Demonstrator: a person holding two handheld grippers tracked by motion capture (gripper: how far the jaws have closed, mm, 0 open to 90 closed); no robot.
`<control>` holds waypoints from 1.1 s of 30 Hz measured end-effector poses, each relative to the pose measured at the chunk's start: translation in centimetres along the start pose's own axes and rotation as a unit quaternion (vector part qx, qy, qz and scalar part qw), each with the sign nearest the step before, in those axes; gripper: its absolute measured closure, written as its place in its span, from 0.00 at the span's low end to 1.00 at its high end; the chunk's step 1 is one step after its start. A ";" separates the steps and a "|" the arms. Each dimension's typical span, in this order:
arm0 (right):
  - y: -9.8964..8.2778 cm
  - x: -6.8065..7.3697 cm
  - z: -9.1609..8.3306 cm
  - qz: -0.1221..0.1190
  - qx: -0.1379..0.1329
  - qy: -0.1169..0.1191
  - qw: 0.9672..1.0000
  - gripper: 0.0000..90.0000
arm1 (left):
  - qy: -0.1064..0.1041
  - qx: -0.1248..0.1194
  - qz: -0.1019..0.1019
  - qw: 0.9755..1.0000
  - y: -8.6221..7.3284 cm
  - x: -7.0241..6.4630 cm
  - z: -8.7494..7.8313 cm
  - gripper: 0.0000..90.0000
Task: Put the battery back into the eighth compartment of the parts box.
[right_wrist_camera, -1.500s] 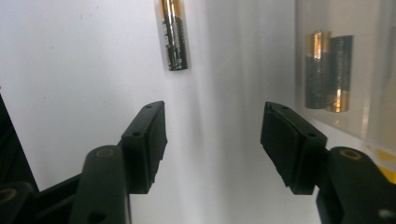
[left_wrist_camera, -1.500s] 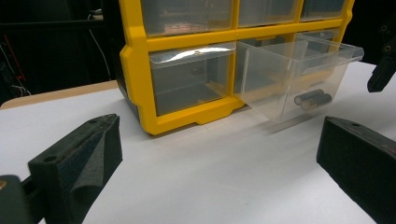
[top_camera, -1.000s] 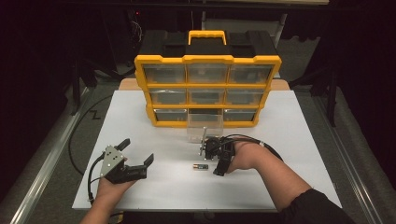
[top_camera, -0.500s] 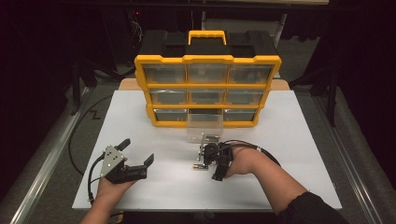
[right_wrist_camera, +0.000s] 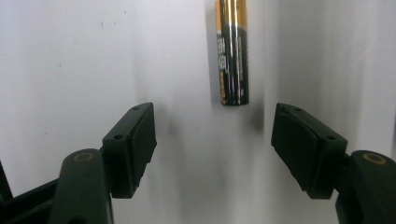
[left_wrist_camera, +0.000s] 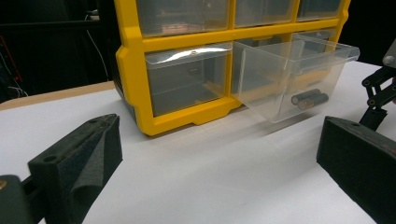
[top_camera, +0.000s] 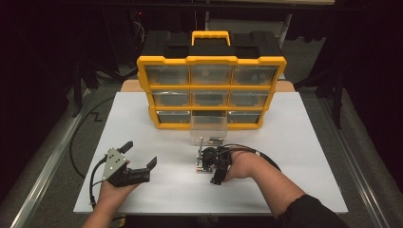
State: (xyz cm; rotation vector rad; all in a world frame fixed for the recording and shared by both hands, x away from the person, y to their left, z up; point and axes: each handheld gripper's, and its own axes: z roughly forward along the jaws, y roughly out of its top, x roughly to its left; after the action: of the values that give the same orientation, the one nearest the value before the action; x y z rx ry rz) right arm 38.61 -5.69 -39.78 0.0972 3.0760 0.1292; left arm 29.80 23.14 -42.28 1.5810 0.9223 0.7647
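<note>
On the white table (top_camera: 304, 156), battery (right_wrist_camera: 232, 51) lies just ahead of right gripper (right_wrist_camera: 215, 140), jaws spread, nothing between; light, rigid, slick cylinder, likely rolls; pinch mid-body across its width.

Your bright table, dark surroundings.
Your white tabletop (top_camera: 294, 156) glows under overhead light; glare streaks the clear plastic drawer (left_wrist_camera: 187, 55); near black jaws blur.

Battery (right_wrist_camera: 232, 51) top cut off
</note>
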 end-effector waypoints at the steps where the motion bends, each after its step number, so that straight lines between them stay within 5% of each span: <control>1: 0.1 0.0 0.0 0.001 0.001 0.001 1.000 0.39 | 0.000 0.000 0.000 1.000 0.0 0.0 0.0 0.01; 17: 1.2 -0.2 0.0 -0.014 -0.012 -0.013 1.000 0.66 | 0.001 -0.003 -0.003 1.000 0.0 0.0 0.0 0.01; 33: 1.8 -0.4 0.1 -0.032 -0.012 -0.019 0.999 0.83 | 0.000 -0.004 -0.003 1.000 0.0 0.0 0.0 0.01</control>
State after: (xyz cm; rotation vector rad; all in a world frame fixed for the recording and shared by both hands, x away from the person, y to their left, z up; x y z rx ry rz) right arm 39.08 -3.92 -39.71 -0.0009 3.0336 0.1601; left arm 29.81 23.16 -42.26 1.5704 0.9233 0.7636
